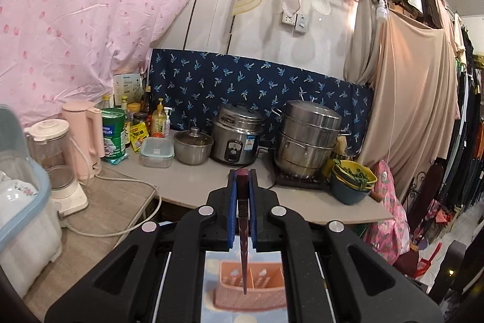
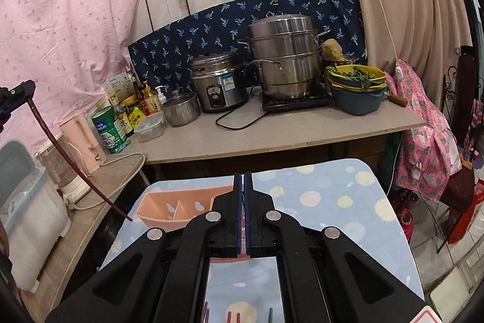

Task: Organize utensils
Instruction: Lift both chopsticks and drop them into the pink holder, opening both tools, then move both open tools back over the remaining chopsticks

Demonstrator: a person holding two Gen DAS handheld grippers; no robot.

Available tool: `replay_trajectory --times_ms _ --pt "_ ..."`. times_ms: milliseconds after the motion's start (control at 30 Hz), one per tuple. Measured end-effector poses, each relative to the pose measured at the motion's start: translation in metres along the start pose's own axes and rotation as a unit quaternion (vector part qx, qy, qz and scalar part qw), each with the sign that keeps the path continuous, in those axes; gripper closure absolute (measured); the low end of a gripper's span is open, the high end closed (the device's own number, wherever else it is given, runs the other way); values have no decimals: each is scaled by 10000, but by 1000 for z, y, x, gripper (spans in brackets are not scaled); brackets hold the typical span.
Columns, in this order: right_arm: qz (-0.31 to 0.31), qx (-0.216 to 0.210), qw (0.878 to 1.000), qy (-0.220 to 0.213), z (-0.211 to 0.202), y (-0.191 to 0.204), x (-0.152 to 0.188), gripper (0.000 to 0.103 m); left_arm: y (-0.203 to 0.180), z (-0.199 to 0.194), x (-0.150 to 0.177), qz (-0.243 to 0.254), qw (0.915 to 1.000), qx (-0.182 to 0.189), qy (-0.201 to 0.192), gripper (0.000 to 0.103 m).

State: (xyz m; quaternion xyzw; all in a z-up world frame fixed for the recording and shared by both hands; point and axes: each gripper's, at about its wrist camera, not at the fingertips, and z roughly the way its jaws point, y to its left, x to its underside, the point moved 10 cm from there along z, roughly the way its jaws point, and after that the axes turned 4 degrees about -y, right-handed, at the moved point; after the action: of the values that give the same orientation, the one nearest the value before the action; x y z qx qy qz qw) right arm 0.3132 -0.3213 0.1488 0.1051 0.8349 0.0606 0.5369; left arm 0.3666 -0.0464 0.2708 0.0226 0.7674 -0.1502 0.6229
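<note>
The left gripper (image 1: 243,176) pinches a dark red chopstick (image 1: 243,232) above the pink organizer (image 1: 260,289); the right gripper (image 2: 243,180) is closed and empty over the dotted tablecloth (image 2: 332,196)

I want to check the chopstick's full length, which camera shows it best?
The right wrist view: the dark red chopstick hangs in full below the left gripper. The left wrist view shows it foreshortened between the blue fingers.

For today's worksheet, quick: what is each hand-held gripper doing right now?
Left hand-held gripper: closed on a dark red chopstick.
Right hand-held gripper: closed, holding nothing.
</note>
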Motion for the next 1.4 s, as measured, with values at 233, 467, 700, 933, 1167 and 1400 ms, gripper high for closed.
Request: replay_trajectory --times_ms 233,467,700,933,1167,1400 --pt "-98 -69 9990 419 54 8 13 101 4 53 28 -14 9997 -66 221 96" --pt "-150 24 9971 749 82 0 44 101 17 76 68 95 9982 -178 559 96" --pt "-64 107 9984 544 64 -9 45 71 24 69 82 144 9971 -276 695 70" --pt "116 96 9995 292 0 -22 46 54 31 21 93 313 9956 -435 772 43" --pt "-30 313 9987 408 -66 -30 95 47 42 -39 164 632 9849 -610 1491 41" --pt "60 424 9959 799 -109 -40 157 47 50 -90 232 795 9736 -733 2012 41"
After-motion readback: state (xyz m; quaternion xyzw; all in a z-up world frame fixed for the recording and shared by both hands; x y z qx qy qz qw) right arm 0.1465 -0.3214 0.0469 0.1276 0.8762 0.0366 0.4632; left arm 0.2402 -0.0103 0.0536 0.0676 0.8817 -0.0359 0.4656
